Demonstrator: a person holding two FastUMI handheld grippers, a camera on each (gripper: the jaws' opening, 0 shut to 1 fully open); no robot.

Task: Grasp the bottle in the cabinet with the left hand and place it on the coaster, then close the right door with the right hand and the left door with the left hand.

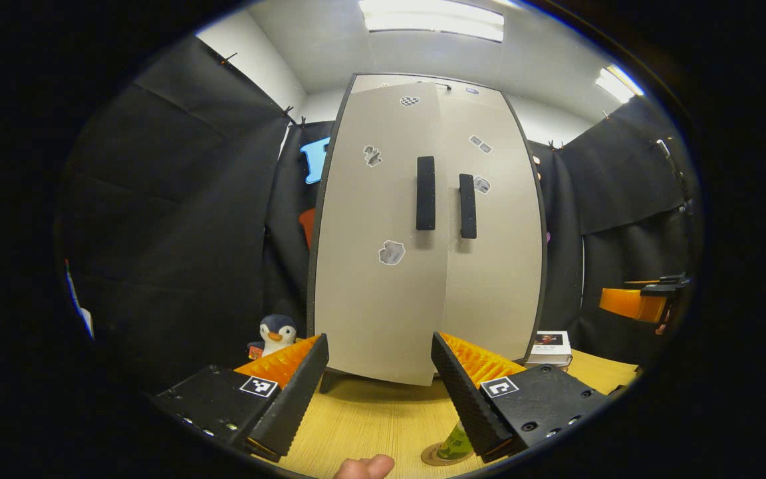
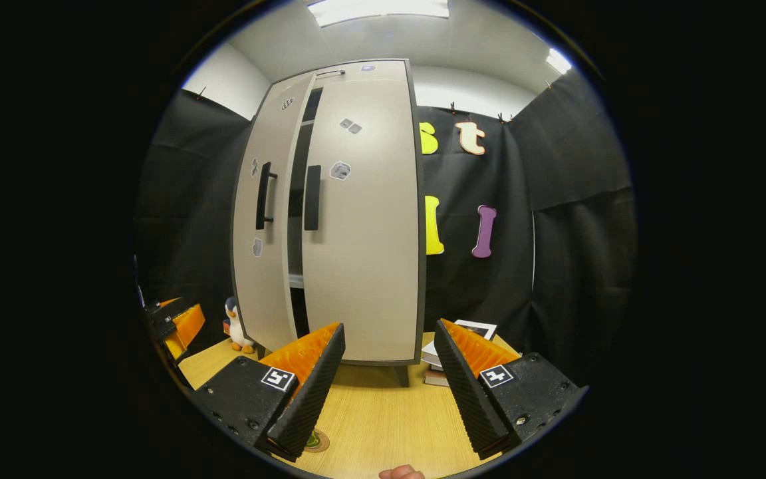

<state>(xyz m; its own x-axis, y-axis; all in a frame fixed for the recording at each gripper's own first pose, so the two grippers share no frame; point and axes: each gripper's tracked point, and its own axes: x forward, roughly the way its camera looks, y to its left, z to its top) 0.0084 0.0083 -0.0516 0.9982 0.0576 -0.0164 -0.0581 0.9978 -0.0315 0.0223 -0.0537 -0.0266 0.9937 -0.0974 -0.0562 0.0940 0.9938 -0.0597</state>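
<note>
Step in hand: the left door (image 2: 264, 219) is left ajar, the right door (image 2: 363, 213) looks shut; closing the left one is judged the remaining work.
Bottle: a green bottle (image 1: 455, 444) is seen standing on the round coaster (image 1: 437, 456) on the tabletop (image 1: 370, 426), beside the left gripper (image 1: 378, 389).
Jaws: both the left gripper and the right gripper (image 2: 389, 379) are held wide, empty.
Next move: a push on the flat panel near its black bar handle (image 2: 263, 196) is called for.
Surfaces: smooth beige panels, wood-grain tabletop, ridged fingers (image 1: 466, 392).
</note>
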